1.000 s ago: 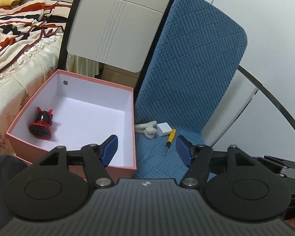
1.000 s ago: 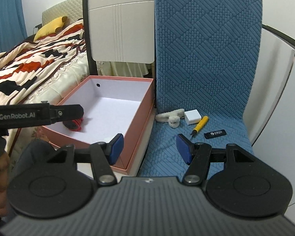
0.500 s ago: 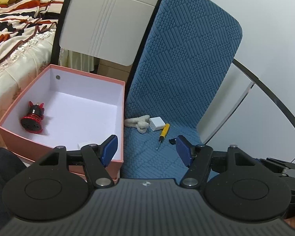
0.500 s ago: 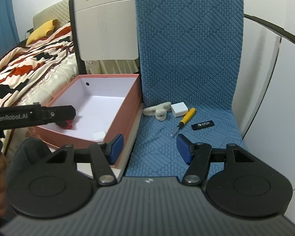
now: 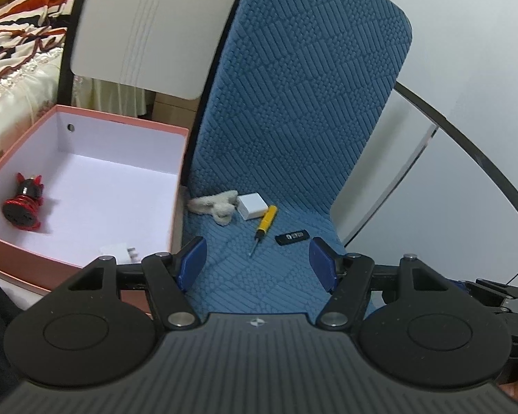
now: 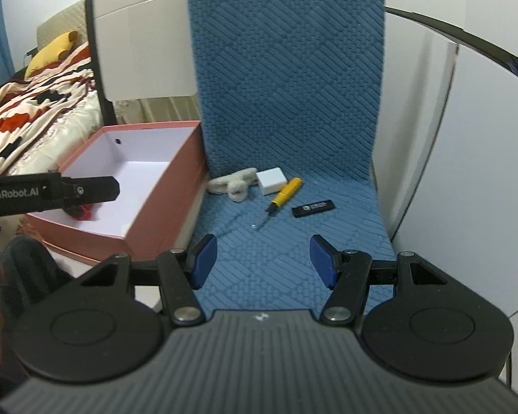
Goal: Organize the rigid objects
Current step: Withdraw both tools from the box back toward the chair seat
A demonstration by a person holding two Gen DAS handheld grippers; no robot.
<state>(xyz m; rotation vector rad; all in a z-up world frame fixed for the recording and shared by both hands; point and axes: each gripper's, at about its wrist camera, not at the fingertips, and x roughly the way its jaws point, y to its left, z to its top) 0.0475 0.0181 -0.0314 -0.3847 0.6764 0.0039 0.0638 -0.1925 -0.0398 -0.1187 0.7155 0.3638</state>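
Both left gripper and right gripper wide open, empty; yellow screwdriver probably light, stiff, slippery; best pinched across handle.

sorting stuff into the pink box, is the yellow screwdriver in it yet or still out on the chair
Out. The yellow screwdriver lies flat on the blue chair seat, right of the pink box, between white cube and black stick.
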